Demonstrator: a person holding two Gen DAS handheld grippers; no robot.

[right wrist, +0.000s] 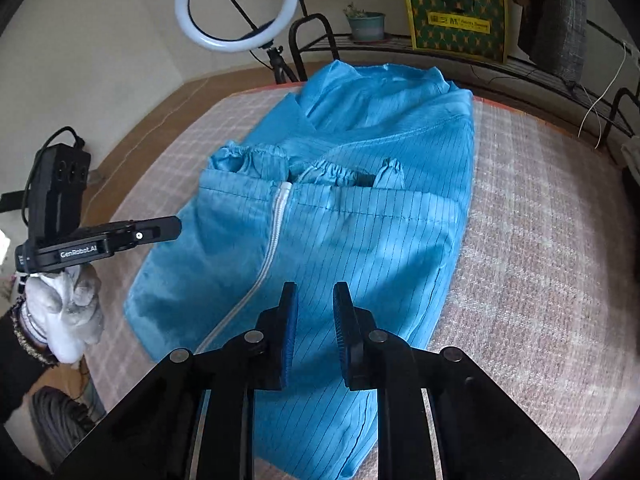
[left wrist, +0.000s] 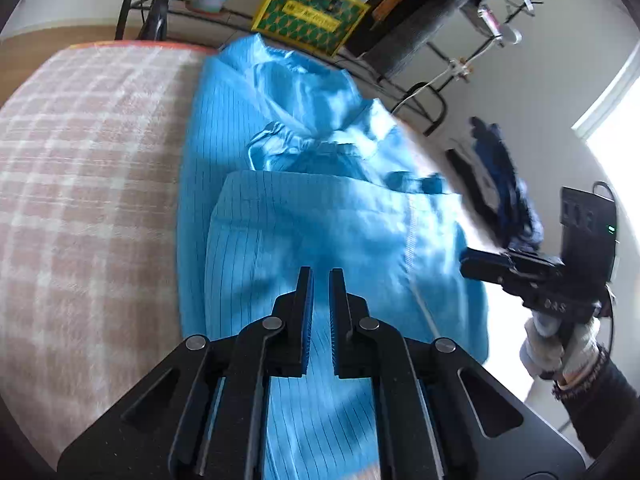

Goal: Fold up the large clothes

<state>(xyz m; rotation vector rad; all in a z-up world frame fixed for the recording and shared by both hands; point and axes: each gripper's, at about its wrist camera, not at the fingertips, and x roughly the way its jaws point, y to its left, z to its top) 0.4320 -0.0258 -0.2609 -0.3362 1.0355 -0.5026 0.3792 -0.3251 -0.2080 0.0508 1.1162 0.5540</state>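
1. A large blue garment [right wrist: 360, 240] with thin dark stripes lies on the surface [right wrist: 540, 260], which is covered by a pink and white checked cloth.
2. The garment is partly folded. Its lower part is doubled up over the middle, and the gathered elastic cuffs [right wrist: 332, 172] show just past the fold's edge.
3. A white zipper [right wrist: 272, 248] runs down the folded layer, to the left of the middle in the right wrist view.
4. The left tongs [left wrist: 320, 276] point down over the near part of the garment. Their jaws are all but closed, with only a thin slit between the blue pads, and they grip nothing.
5. The right tongs [right wrist: 316, 292] also hang over the garment's near part. Their jaws stand narrowly apart and no cloth is pinched between them.
6. Each tool is held by a hand in a white glove; the left hand [right wrist: 64, 308] is beside the garment's left edge, past the surface's side.
7. Beyond the far end of the surface stand a ring light [right wrist: 183, 4], a small potted plant [right wrist: 366, 26] and a yellow and green box [right wrist: 456, 20].
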